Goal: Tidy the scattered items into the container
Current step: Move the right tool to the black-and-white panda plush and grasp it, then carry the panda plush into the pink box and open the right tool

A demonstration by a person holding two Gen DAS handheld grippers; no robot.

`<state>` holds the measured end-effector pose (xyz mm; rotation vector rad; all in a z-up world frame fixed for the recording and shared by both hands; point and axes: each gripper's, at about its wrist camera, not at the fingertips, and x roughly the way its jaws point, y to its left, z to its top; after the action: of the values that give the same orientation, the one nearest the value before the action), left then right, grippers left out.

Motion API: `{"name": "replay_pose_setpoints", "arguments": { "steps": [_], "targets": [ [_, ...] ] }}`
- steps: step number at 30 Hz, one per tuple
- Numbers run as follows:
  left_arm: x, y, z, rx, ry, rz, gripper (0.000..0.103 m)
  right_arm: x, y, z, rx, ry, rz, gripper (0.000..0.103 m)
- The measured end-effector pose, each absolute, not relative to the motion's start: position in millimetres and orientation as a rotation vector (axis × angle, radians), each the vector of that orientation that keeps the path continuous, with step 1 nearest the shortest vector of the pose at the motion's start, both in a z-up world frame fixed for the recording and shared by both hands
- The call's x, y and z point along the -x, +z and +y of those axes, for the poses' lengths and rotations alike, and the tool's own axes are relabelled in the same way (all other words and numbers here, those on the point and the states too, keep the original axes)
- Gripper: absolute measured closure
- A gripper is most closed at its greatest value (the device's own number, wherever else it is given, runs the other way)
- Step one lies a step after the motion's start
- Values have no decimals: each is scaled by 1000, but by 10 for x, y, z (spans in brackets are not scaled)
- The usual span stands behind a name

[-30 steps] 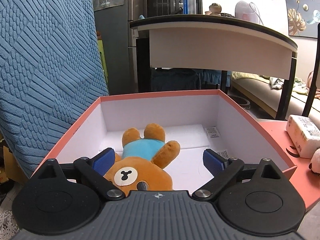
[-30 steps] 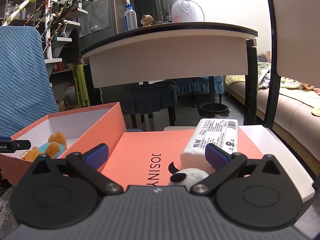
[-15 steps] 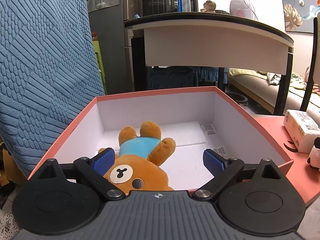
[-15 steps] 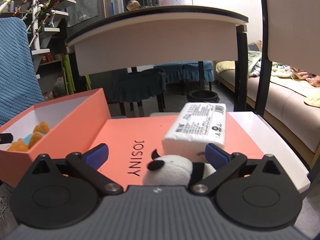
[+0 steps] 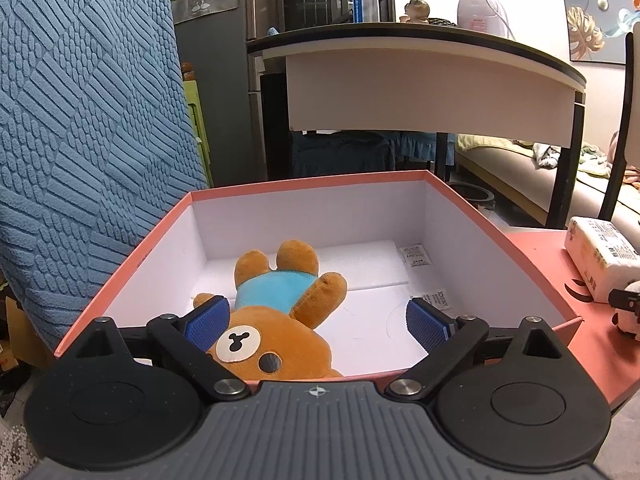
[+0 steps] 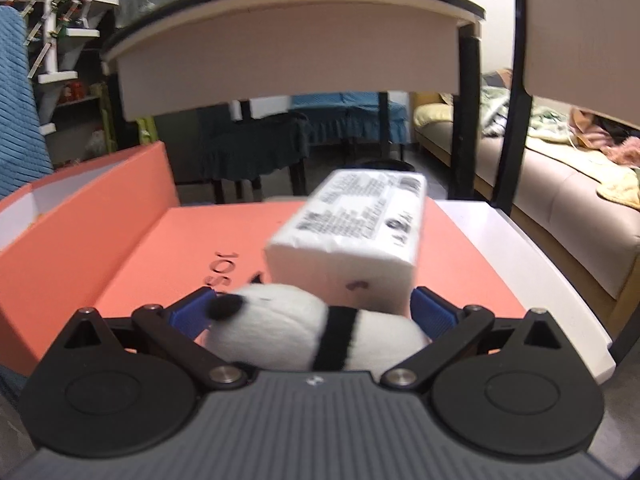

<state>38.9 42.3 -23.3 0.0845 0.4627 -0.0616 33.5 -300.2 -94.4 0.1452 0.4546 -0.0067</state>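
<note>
Coral box (image 5: 496, 232) on white table (image 6: 520, 248) under a desk (image 5: 400, 76) holds bear (image 5: 276, 320); left gripper (image 5: 318, 318) spread above it, right gripper (image 6: 312, 312) spread around panda (image 6: 304, 328) beside tissue pack (image 6: 352, 224).

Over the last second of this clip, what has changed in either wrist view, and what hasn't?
The right gripper has advanced toward the panda plush, which now sits between its open fingers, in front of the tissue pack; nothing is gripped yet. The left gripper has drawn back slightly, still open over the bear plush, which lies unmoved in the orange box. The tissue pack and the lid have stayed put.
</note>
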Motion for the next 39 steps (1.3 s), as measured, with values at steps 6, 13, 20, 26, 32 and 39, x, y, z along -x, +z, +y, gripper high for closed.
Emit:
{"name": "replay_pose_setpoints", "arguments": {
  "steps": [6,13,20,26,32,39],
  "targets": [
    [-338,-201,396,-86,-72,446,7,-416,-1028,-3082,-147,-2,474,0],
    [-296,-164,456,-72,-82,437,7,-425,-989,-3132,-164,-15,471,5],
    [-241,-100,611,-33,-72,426,7,-268,-642,-3010,-189,-15,379,5],
    [-227,-60,749,-6,-56,425,7,-433,-254,-2521,-140,105,342,5],
    [-201,-43,849,-18,-28,424,6,-598,134,-2032,-90,224,304,5],
    [-132,-24,1017,-25,1,400,6,-1118,475,-1285,-21,309,330,5]
  ]
}}
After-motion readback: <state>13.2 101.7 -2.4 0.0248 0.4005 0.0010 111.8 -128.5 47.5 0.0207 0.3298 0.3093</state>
